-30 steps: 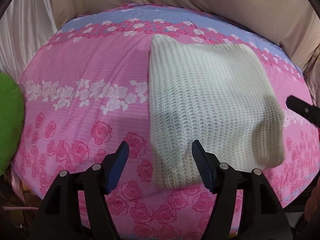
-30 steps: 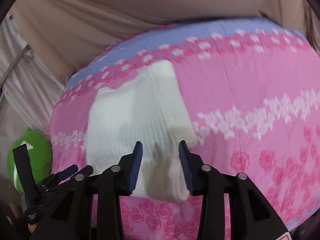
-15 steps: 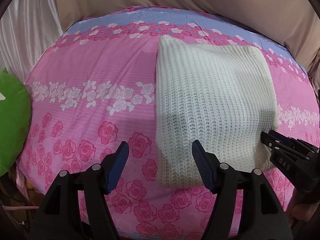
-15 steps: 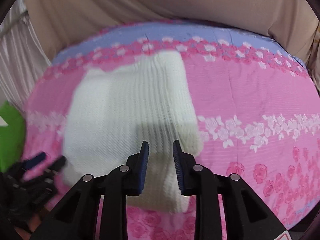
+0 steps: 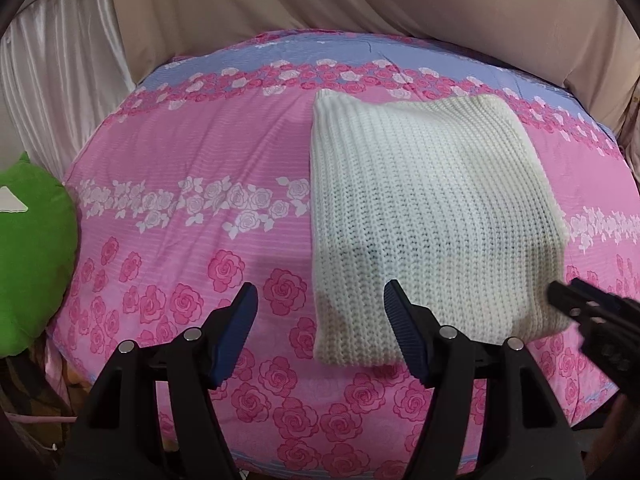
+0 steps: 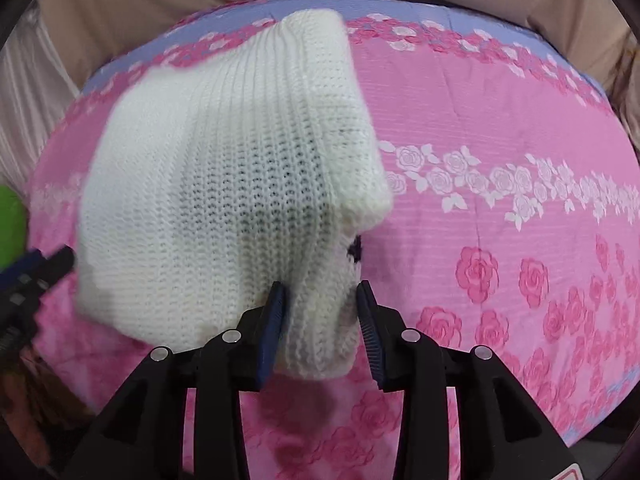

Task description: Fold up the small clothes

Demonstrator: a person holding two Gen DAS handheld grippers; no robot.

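So the right tool [image 6: 320, 304] dropped down onto the near right corner of the cream knit sweater [image 6: 224, 184] in the last second. It was hovering above before; now that corner sits between its jaws, which just opened up a bit. The left pad touches the knit, the right one looks clear, so probably no grip yet, though blur makes that hard to call. The left tool [image 5: 320, 304] hangs wide and empty by the near left corner. The sweater lies folded on the rose-print bed [image 5: 192, 168]. Looks like another fold is coming.
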